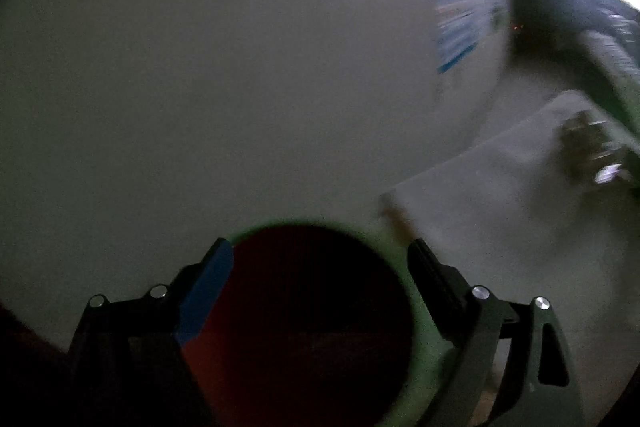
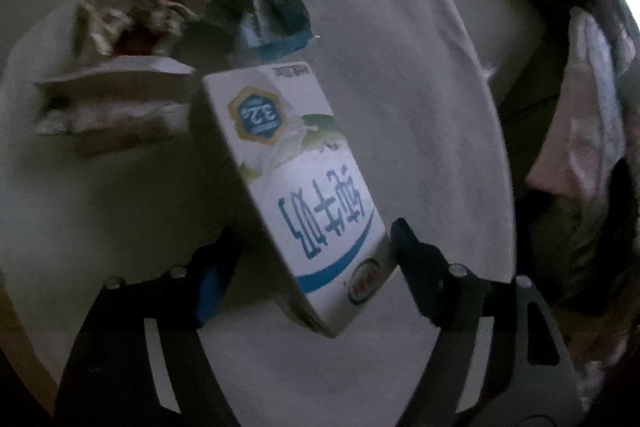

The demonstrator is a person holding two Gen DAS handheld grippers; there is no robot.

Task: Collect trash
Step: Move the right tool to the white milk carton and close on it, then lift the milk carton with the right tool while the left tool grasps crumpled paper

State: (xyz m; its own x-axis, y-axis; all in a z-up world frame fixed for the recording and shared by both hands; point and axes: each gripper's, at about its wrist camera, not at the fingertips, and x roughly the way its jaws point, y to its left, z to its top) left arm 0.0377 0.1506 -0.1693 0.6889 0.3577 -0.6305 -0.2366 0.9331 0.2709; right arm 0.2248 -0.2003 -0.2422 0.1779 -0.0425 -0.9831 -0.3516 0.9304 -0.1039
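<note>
In the right wrist view my right gripper [image 2: 314, 247] has its jaws around the lower end of a white and blue milk carton [image 2: 296, 183], which tilts up and away from it above a white cloth [image 2: 420, 99]. Behind the carton lie a crumpled dark blue wrapper [image 2: 264, 15], crumpled paper [image 2: 128, 23] and a flattened white box [image 2: 116, 83]. In the left wrist view my left gripper [image 1: 320, 255] holds a round green-rimmed container with a dark red inside [image 1: 304, 315] between its fingers. The view is blurred.
In the left wrist view a large white curved surface [image 1: 200, 67] fills most of the frame. A white sheet [image 1: 500, 167] and blurred trash [image 1: 592, 147] lie at the right. In the right wrist view pink cloth [image 2: 576, 131] hangs at the right edge.
</note>
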